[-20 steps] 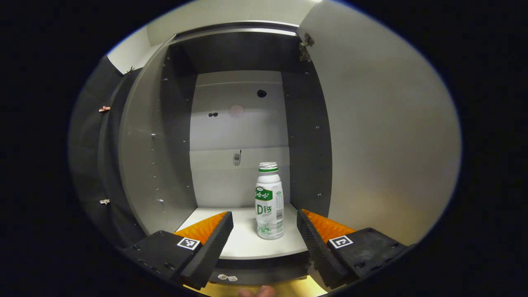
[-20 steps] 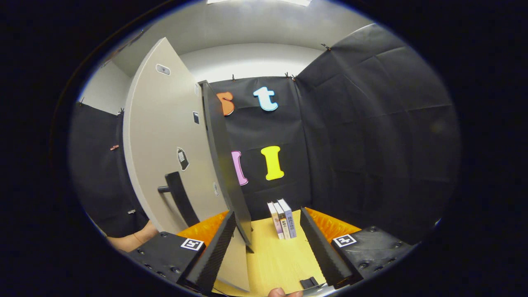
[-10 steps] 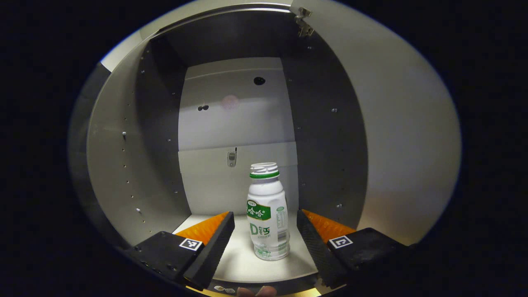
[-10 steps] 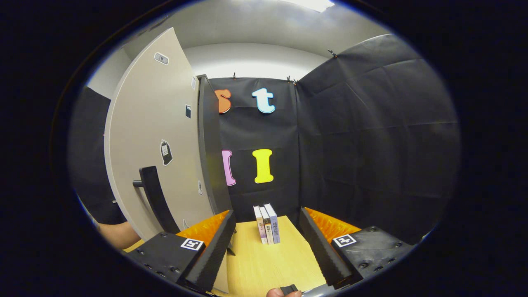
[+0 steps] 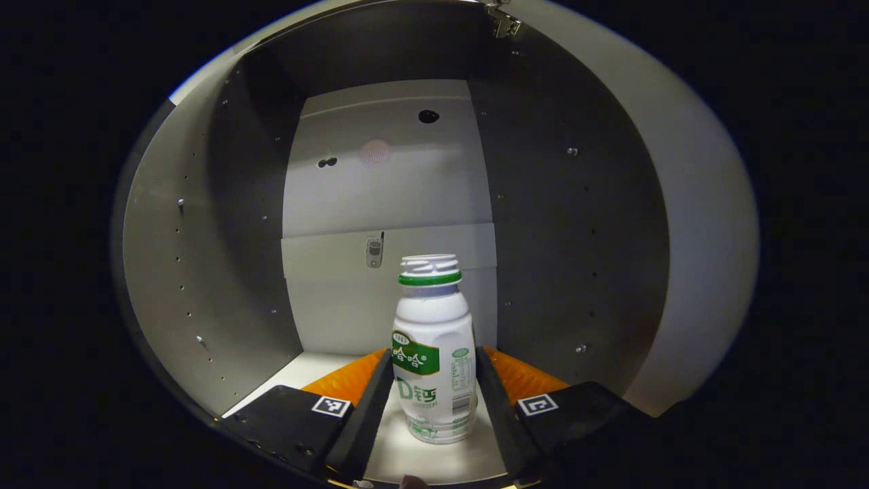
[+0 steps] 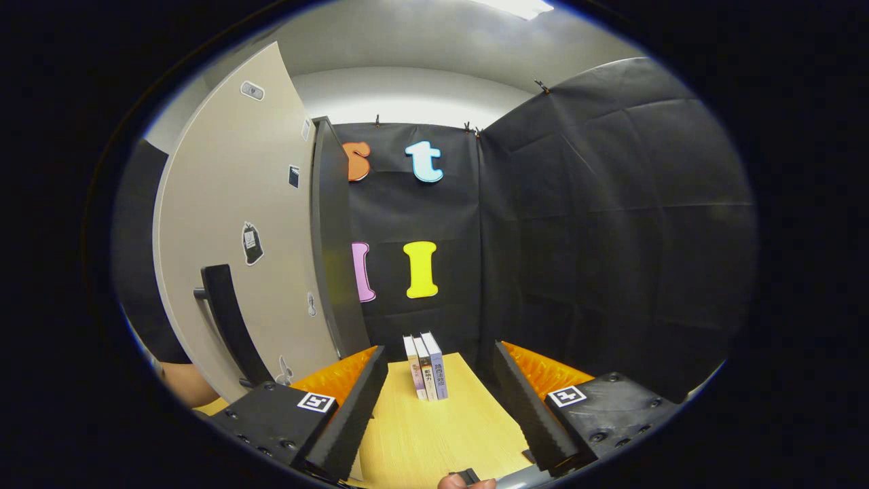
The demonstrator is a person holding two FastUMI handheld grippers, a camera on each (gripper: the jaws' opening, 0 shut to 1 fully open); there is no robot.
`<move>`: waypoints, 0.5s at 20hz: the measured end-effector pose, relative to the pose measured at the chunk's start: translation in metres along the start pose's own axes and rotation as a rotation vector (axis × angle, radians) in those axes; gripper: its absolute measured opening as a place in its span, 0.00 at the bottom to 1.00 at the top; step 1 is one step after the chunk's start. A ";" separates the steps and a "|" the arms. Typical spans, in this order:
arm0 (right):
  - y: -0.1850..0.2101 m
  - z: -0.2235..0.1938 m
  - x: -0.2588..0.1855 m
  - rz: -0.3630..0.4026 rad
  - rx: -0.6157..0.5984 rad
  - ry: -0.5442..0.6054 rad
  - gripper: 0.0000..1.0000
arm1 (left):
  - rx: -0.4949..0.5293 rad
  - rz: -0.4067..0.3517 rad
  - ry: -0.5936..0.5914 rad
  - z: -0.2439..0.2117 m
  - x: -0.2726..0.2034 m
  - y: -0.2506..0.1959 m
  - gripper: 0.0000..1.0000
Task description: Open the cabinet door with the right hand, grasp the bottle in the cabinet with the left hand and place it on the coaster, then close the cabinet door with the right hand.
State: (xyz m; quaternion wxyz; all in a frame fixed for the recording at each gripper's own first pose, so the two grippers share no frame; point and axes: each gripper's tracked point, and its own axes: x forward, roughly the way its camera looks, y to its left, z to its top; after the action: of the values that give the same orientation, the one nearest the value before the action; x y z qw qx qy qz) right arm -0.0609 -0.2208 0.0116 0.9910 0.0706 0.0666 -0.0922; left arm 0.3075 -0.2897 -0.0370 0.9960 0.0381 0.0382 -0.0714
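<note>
Gripping: left gripper (image 5: 434,397) pinches bottle (image 5: 434,353) inside cabinet (image 5: 380,176).
Right gripper (image 6: 440,401): spread, beside open cabinet door (image 6: 237,224).

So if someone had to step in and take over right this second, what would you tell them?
Left hand-held gripper: inside the cabinet, fingers against both sides of the white bottle, which stands upright on the cabinet floor, not lifted.
Right hand-held gripper: open, holding nothing, over the wooden table, facing three books.
Cabinet door: open, handle free.
Done: door opened, bottle reached.
Left: lift the bottle out, set it on the coaster, close the door with the right hand.
</note>
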 end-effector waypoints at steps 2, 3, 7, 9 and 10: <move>-0.001 0.000 0.001 -0.001 -0.003 -0.001 0.98 | -0.002 0.004 0.001 0.000 0.000 0.000 0.73; 0.000 0.000 0.002 0.000 -0.001 -0.002 0.98 | -0.003 0.010 0.003 0.001 -0.002 0.001 0.72; 0.003 0.001 0.003 0.024 0.003 -0.005 0.98 | -0.013 0.007 -0.002 0.009 -0.019 0.009 0.69; 0.008 0.002 0.004 0.037 0.002 -0.008 0.98 | -0.008 0.009 -0.006 0.015 -0.032 0.017 0.69; 0.012 0.003 0.005 0.044 0.002 -0.011 0.98 | -0.009 0.008 -0.009 0.018 -0.039 0.023 0.69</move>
State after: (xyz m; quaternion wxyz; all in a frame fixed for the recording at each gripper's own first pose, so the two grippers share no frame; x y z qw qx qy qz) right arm -0.0535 -0.2109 0.0156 0.9931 0.0726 0.0594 -0.0706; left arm 0.2733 -0.2633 -0.0142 0.9966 0.0335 0.0338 -0.0673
